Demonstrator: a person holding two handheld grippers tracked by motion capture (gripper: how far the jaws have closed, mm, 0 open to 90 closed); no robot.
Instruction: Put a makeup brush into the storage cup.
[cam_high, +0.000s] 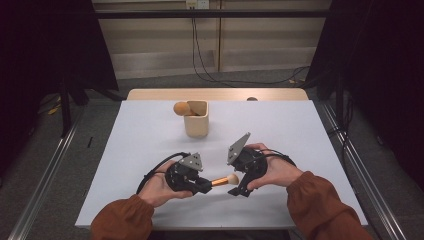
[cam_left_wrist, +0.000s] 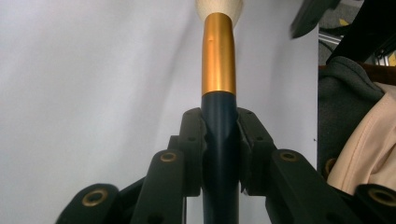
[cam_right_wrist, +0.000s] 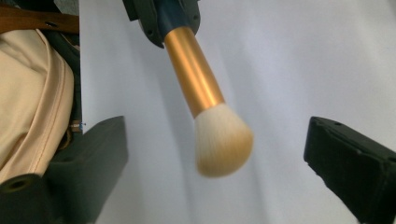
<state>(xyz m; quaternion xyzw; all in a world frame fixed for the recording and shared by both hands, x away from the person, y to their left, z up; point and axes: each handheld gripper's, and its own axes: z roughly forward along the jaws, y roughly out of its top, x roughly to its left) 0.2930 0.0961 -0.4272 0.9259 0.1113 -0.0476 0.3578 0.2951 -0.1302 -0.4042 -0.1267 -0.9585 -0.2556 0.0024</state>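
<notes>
High view: low in the middle of the frame, the left claw (cam_high: 204, 186) has the makeup brush (cam_high: 223, 180) clamped by its dark handle, the brush lying roughly level above the white surface (cam_high: 150, 135) with its pale bristles pointing right. The right claw (cam_high: 239, 186) sits just right of those bristles, jaws spread wide with nothing pressed between them. In the left gripper view, at bottom centre, both jaws squeeze the dark handle (cam_left_wrist: 219, 140), the gold ferrule (cam_left_wrist: 218, 60) rising toward the top edge. In the right gripper view the fluffy head (cam_right_wrist: 223, 140) floats mid-frame between two well-parted jaws, touching neither. Up the surface, above centre, a beige cup (cam_high: 196, 119) stands upright with another brush head (cam_high: 182, 108) poking out at its left.
</notes>
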